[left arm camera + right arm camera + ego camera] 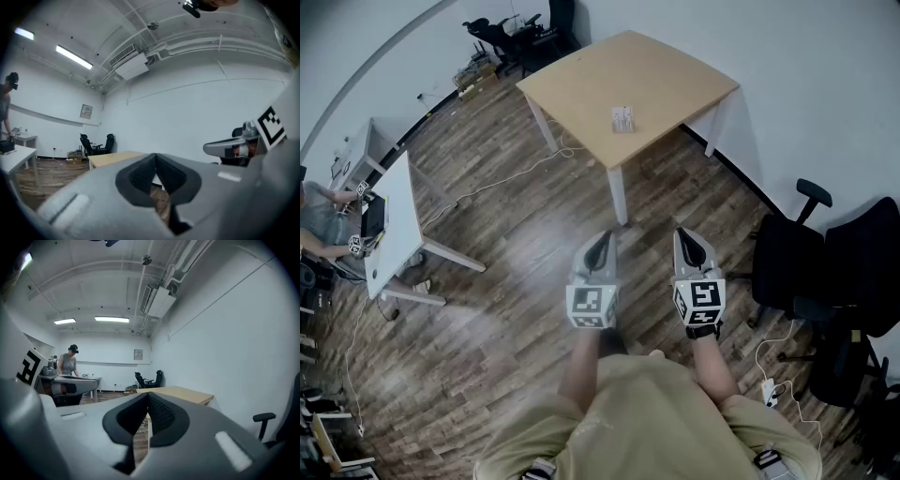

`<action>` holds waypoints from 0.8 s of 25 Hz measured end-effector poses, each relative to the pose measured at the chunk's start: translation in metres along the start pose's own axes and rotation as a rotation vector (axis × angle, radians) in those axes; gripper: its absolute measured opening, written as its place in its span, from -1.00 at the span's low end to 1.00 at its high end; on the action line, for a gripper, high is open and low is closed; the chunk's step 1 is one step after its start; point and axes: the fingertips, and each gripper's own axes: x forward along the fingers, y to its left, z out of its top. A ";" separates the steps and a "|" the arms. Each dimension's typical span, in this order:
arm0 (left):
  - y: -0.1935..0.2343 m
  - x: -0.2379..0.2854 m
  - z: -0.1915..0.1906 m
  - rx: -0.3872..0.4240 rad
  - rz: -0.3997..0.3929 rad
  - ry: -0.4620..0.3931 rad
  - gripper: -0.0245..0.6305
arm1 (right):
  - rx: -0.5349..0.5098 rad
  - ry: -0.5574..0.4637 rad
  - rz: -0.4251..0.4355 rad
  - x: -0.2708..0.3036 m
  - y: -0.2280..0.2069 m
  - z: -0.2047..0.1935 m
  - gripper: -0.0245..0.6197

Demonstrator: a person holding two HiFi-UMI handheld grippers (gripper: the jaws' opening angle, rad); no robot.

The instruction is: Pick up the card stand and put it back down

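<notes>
Looking down, the head view puts the card stand upright on the tabletop, well apart from the left hand-held gripper and the right hand-held gripper, both over the floor. The stand looks light, stiff and slick, so a square pinch on its upright panel seems best. The left gripper view shows the jaws pressed together on nothing. The right gripper view shows the same. Neither lets the stand be made out.
</notes>
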 end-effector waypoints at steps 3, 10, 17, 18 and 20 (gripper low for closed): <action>0.016 0.009 0.006 -0.003 -0.019 -0.009 -0.93 | 0.025 -0.002 -0.017 0.020 0.003 0.005 -0.91; 0.072 0.038 0.017 0.019 -0.078 -0.013 -0.93 | 0.050 -0.008 -0.060 0.080 0.018 0.020 -0.91; 0.134 0.067 0.019 0.018 -0.124 -0.019 -0.93 | 0.036 -0.001 -0.086 0.143 0.046 0.022 -0.91; 0.144 0.070 0.016 0.014 -0.127 -0.015 -0.93 | 0.036 0.003 -0.092 0.152 0.051 0.021 -0.91; 0.162 0.074 0.014 0.000 -0.135 -0.007 -0.93 | 0.034 0.014 -0.101 0.168 0.060 0.021 -0.91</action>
